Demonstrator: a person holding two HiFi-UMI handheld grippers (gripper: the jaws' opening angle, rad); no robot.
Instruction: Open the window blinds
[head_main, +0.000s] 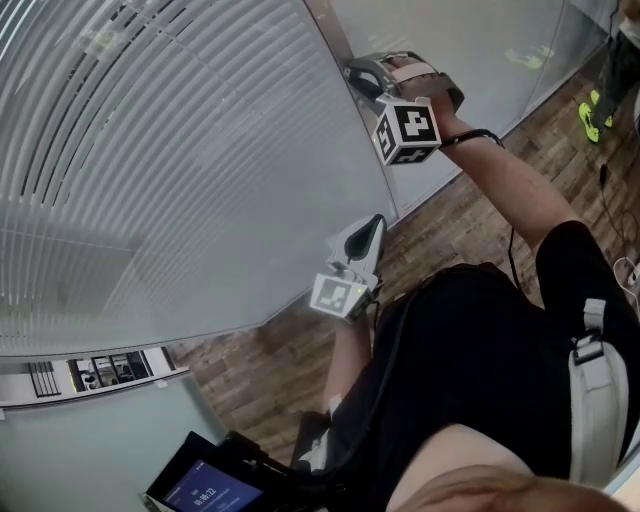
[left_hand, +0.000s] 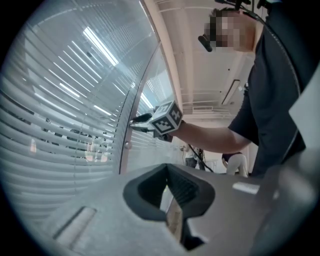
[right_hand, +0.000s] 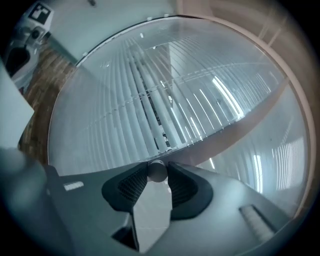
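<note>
Horizontal window blinds (head_main: 150, 150) hang behind curved-looking glass, their slats nearly flat; they also fill the left gripper view (left_hand: 60, 125) and the right gripper view (right_hand: 150, 100). My right gripper (head_main: 352, 72) reaches up to the vertical frame post (head_main: 352, 110) beside them. In its own view the right gripper (right_hand: 157, 172) has both pads pressed on a small round knob (right_hand: 157, 169) at the frame. My left gripper (head_main: 375, 222) hangs lower, shut and holding nothing, its tip close to the glass; its own view shows the left gripper (left_hand: 167, 167) shut and the right gripper (left_hand: 136, 121) ahead.
A wooden floor (head_main: 470, 220) runs along the glass wall. Someone in yellow shoes (head_main: 590, 120) stands at the far right. A screen device (head_main: 205, 485) hangs at my waist. Another small knob (left_hand: 128, 145) sits lower on the post.
</note>
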